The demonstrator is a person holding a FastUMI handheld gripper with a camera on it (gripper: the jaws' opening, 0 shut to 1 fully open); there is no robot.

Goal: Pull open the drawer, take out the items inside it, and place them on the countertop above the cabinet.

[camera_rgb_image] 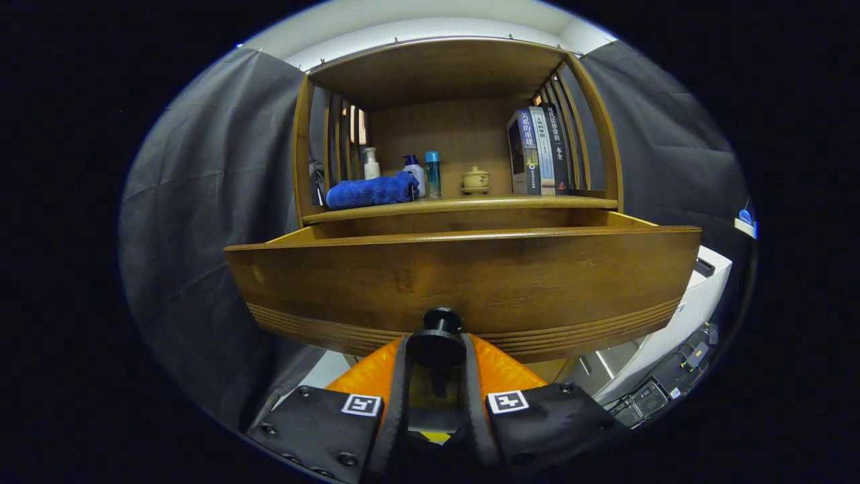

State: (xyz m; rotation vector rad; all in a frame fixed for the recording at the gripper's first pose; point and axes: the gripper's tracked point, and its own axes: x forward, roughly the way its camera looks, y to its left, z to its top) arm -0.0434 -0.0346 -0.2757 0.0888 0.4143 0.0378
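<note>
The wooden drawer [463,282] stands pulled out from the cabinet toward me, its broad front panel facing the camera. Its inside is hidden behind that panel. A round black knob [437,343] sticks out of the panel's lower middle. My gripper [437,353] is shut on the knob, with an orange finger [376,373] pressed against each side of it. Above the drawer runs the countertop [463,200], a wooden shelf surface.
On the countertop lie a rolled blue towel [371,191], a white pump bottle [370,163], two more bottles [433,173], a small lidded teacup [476,179] and upright books [539,149]. A white box [692,296] and dark equipment [665,383] sit low to the right.
</note>
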